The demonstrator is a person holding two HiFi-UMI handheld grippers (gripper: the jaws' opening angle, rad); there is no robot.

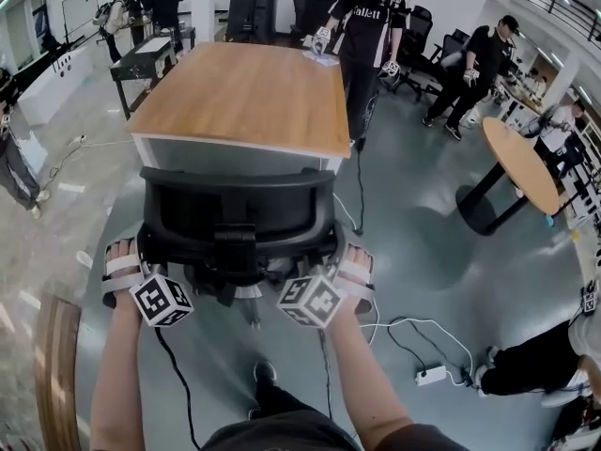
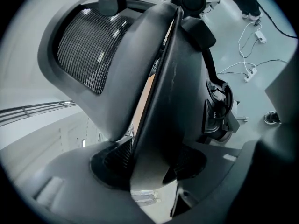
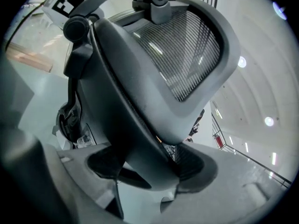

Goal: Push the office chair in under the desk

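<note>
A black office chair (image 1: 235,216) stands with its mesh back towards me, facing the near end of a wood-topped desk (image 1: 246,97) with a white frame. My left gripper (image 1: 139,248) is shut on the left edge of the chair's back, and my right gripper (image 1: 346,257) is shut on the right edge. In the left gripper view the back's dark frame (image 2: 156,83) runs down between the jaws of that gripper (image 2: 148,168), and both pads touch it. The right gripper view shows the same frame (image 3: 135,92) wedged in the right gripper (image 3: 150,168). The chair's seat and base are mostly hidden.
A person (image 1: 371,26) stands at the desk's far right corner. A round wooden table (image 1: 522,163) stands to the right. A power strip (image 1: 432,376) with white cables lies on the floor near a seated person's legs (image 1: 531,366). More chairs and people fill the back.
</note>
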